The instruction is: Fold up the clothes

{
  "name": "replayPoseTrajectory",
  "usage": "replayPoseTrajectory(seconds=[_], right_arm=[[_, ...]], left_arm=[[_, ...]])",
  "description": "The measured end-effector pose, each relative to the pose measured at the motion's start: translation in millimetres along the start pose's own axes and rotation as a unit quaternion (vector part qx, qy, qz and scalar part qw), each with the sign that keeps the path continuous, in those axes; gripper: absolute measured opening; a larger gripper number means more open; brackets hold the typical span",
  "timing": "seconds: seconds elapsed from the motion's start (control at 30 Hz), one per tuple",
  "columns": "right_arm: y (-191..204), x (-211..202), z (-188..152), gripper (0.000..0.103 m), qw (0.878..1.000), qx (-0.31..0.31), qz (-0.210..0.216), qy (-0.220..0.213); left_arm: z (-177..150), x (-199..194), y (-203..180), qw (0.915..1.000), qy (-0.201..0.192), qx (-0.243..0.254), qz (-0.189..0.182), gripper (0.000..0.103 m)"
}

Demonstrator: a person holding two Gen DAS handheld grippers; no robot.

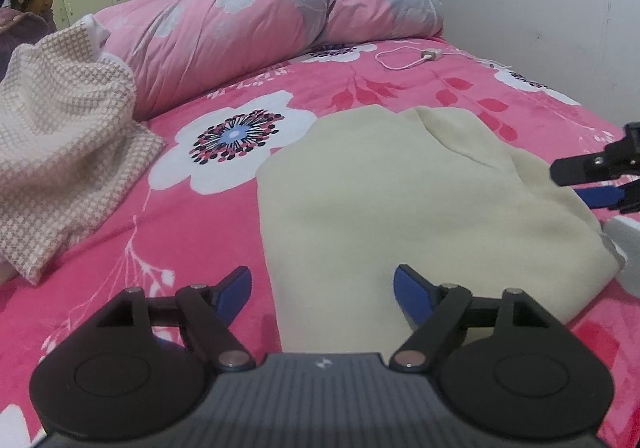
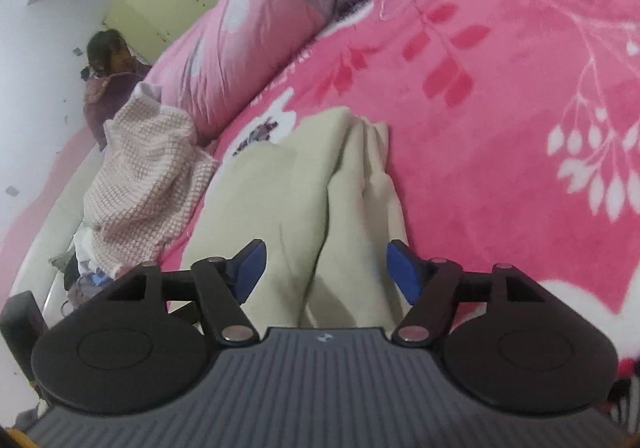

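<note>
Where the pink floral bed spreads out, a rolled duvet lies along its far side, with a checked knit heaped beside it. The cream garment lies folded flat on the bed (one fold ridge runs along it). The left gripper hangs spread over its near edge, gripping nothing; the right gripper is likewise spread above the garment, pads apart.

No readable words, numbers or brand names appear anywhere; the only mark is a small pale emblem on the ribbed grey housing of the left gripper and the right gripper.
</note>
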State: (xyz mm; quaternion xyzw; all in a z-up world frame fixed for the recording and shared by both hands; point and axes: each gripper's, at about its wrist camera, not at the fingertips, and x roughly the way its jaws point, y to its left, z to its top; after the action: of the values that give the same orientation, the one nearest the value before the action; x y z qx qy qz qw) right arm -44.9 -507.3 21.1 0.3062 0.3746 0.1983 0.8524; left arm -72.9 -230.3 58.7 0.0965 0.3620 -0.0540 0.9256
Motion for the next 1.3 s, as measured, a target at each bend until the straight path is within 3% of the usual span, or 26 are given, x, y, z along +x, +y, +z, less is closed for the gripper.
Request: replayPoseTrajectory(seconds=[0.13, 0.3, 0.37, 0.5, 0.77, 0.93, 1.13, 1.3], right_arm=[[-7, 14, 4, 0.071, 0.999, 0.023, 0.008, 0.020], [-11, 21, 18, 0.073, 0.999, 0.039, 0.011, 0.004], [-17, 23, 23, 0.074, 0.999, 0.051, 0.007, -0.007], [-32, 31, 28, 0.075, 0.996, 0.085, 0.009, -0.012], [-31, 49, 34, 0.080, 0.997, 0.082, 0.017, 0.000], [-27, 62, 38, 0.089, 0.996, 0.080, 0.029, 0.012], [-17, 70, 37, 0.093, 0.996, 0.065, 0.050, 0.042], [-9, 57, 15, 0.092, 0.992, 0.038, 0.082, 0.089]], left_arm=[[0, -1, 9, 0.9997, -0.004, -0.016, -0.016, 0.081], [2, -9, 46, 0.9953, -0.036, -0.071, -0.055, 0.081], [5, -3, 65, 0.9918, -0.029, -0.094, -0.082, 0.084], [2, 14, 98, 0.9765, 0.004, -0.160, -0.144, 0.084], [-10, 43, 98, 0.9627, 0.041, -0.176, -0.202, 0.085], [-14, 56, 90, 0.9534, 0.046, -0.191, -0.229, 0.090], [-12, 64, 86, 0.9485, 0.047, -0.184, -0.253, 0.091], [-14, 68, 91, 0.9422, 0.042, -0.187, -0.275, 0.091]])
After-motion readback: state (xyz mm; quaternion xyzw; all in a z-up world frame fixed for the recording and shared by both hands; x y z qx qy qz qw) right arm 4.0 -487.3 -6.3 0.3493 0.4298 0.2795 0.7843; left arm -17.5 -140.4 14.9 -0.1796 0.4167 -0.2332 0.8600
